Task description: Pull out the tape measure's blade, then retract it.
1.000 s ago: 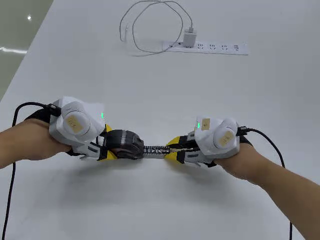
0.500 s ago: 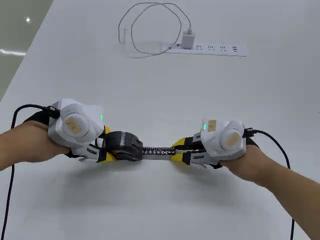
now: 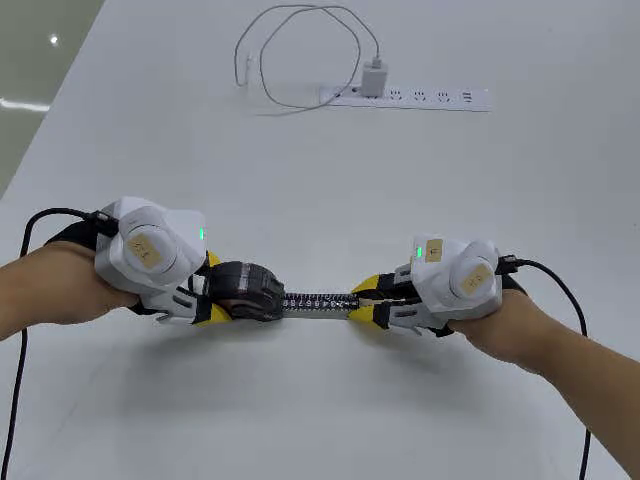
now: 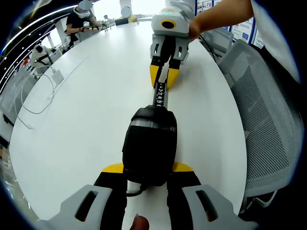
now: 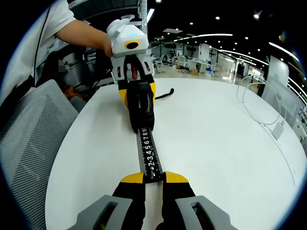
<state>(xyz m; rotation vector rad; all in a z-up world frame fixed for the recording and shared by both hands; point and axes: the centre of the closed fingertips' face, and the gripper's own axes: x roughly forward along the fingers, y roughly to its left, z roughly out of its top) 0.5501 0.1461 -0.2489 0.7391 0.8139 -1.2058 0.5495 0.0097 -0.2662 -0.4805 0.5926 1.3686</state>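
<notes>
One tape measure (image 3: 246,290), blade (image 3: 318,298) partly out

The left hand-held gripper (image 3: 215,288) and the right hand-held gripper (image 3: 362,303) each have a rounded white-grey housing (image 3: 150,250), black jaw arms and yellow fingertips (image 3: 366,285). Each housing carries a tan label (image 3: 476,278) and a green indicator light (image 3: 202,235). A black cable (image 3: 22,330) exits each rear. Clothing: white sleeve (image 4: 268,19), upper right, left gripper view.

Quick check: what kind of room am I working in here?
Probably an open-plan office or lab: long white table, mesh chair, power strip, rows of ceiling lights.
</notes>
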